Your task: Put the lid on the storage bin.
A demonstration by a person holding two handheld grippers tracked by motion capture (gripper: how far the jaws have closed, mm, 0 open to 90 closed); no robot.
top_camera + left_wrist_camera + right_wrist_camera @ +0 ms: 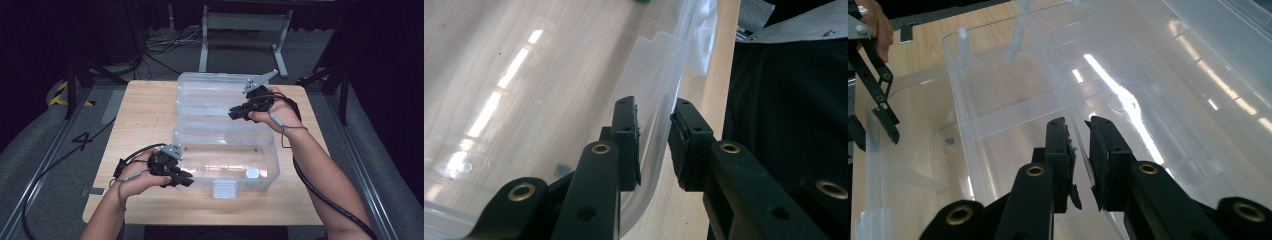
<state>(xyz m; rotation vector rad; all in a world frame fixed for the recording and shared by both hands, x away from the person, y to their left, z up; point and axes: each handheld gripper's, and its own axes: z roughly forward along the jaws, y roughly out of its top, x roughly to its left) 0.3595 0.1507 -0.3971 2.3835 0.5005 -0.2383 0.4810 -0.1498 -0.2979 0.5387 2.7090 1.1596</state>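
On the wooden table (pixel 145 107) in the high view sits a clear plastic box (pixel 225 160), lid (pixel 212 95) swung back — the left gripper (pixel 186 181) at its front-left corner, the right gripper (pixel 234 114) over the lid's right part. Left gripper view: jaws narrowly parted astride the box wall (pixel 655 115), pads not clearly touching. Right gripper view: jaws nearly closed — a thin lid edge (pixel 1083 150) between them.

Clear plastic box (pixel 225 150) — lid open.
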